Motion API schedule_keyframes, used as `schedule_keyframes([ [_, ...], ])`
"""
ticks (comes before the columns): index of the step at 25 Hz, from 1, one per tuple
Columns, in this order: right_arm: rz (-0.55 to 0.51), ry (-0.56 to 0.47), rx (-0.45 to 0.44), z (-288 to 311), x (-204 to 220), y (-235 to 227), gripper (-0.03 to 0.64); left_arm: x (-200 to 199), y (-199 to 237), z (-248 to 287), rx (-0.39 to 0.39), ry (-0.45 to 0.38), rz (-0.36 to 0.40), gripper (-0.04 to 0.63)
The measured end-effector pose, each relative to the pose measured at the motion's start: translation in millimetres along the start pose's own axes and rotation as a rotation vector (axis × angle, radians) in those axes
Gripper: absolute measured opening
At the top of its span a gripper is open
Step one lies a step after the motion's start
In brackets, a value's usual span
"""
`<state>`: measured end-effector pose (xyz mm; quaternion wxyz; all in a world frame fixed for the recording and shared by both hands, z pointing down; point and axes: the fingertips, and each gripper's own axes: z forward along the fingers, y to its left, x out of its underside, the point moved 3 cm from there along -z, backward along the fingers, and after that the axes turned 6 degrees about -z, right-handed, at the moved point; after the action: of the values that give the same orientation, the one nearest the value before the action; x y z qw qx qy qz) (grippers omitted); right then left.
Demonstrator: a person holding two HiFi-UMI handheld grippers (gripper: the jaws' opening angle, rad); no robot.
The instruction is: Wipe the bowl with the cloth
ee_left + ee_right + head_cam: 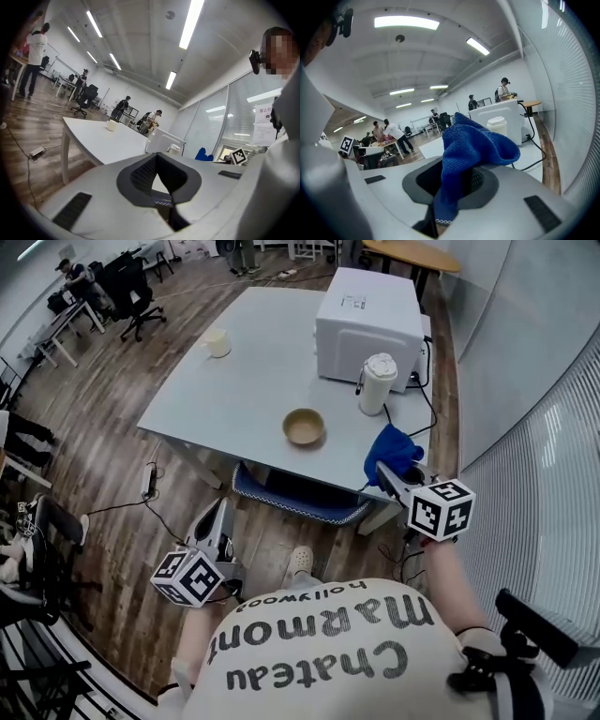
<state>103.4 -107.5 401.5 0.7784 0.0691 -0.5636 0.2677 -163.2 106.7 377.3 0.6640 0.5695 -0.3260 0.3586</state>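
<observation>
**Me:** My right gripper (389, 474) has its jaws pinched on the blue cloth (468, 150). The cloth bunches up out of them and flops over to one side.

**You:** Where is that, counting from the microwave (368, 324)?

**Me:** On the microwave's near side, out by the edge of the table (244, 381). It is past the white lidded jug (378, 383), which stands just in front of the microwave.

**You:** And the bowl?

**Me:** The tan bowl (305, 427) sits upright on the table in front of the microwave. It is a little to the left of the jug and apart from it. The cloth is not touching the bowl.

**You:** Your other one?

**Me:** My left gripper (220, 512) is well away from the microwave, off the table and low by my side. Its jaws are closed together with nothing between them.

**You:** Anything else up there?

**Me:** A pale cup (217, 342), well off to the microwave's left.
</observation>
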Motion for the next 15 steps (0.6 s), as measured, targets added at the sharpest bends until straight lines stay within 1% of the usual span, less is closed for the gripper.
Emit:
schedule_keyframes([
  [3,-0.025,0.008,0.006,29.7,-19.8,6.1,0.066,-26.6,17.8,26.7,0.013,0.006,0.034,-0.005],
  [6,-0.043,0.031,0.036,58.3,-32.7,2.9,0.066,-49.3,33.9,58.8,0.047,-0.002,0.022,-0.006],
  [12,-0.029,0.039,0.081,105.0,-55.2,0.6,0.066,-64.4,55.1,122.7,0.164,0.119,0.019,-0.005],
  [15,-0.029,0.054,0.06,132.7,-64.8,4.6,0.066,-64.0,65.2,157.8,0.205,0.169,-0.002,0.02],
])
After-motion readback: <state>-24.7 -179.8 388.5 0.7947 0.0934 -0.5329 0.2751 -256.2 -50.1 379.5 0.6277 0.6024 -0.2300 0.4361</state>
